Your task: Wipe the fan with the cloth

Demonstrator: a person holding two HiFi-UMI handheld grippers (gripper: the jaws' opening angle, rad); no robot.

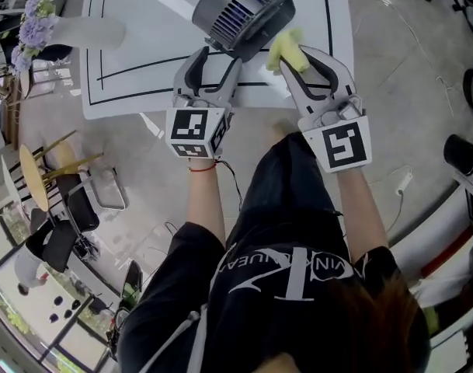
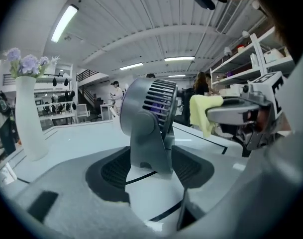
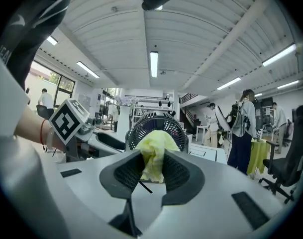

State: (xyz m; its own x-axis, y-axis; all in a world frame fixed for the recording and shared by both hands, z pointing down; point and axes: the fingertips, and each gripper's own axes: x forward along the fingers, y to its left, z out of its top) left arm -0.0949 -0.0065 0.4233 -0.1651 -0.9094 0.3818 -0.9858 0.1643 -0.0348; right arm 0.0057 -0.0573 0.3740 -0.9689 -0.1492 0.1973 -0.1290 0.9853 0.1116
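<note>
Open workshop floor surrounds a white table (image 1: 143,53) marked with black lines, which fills the upper part of the head view. Shelving and people standing about show far behind in both gripper views.

On the table, at upper centre of the head view, sits the grey fan (image 1: 240,10), near the table's lower edge. A tall white vase (image 2: 29,118) of purple flowers stands well apart at upper left.

My left gripper (image 1: 217,57) has its jaws spread wide, one on either side of the fan's stand. As I read it, the pads are not pressing on it. My right gripper (image 1: 302,64) is clamped on the yellow cloth (image 1: 286,49), which bunches up just beside the grille at the fan's right. I cannot tell whether cloth and grille touch.

My worry is the unbraced stand. If I push the cloth against the grille before the left jaws close, I expect the light fan to slide or tip. A loose fold could also catch in the grille slats, or pull out of the right jaws.

Each gripper's cube carries black-and-white square markers. The white lettering on my black shirt sits upside down at lower centre, and I cannot read it as a word. I see no label on the fan.
</note>
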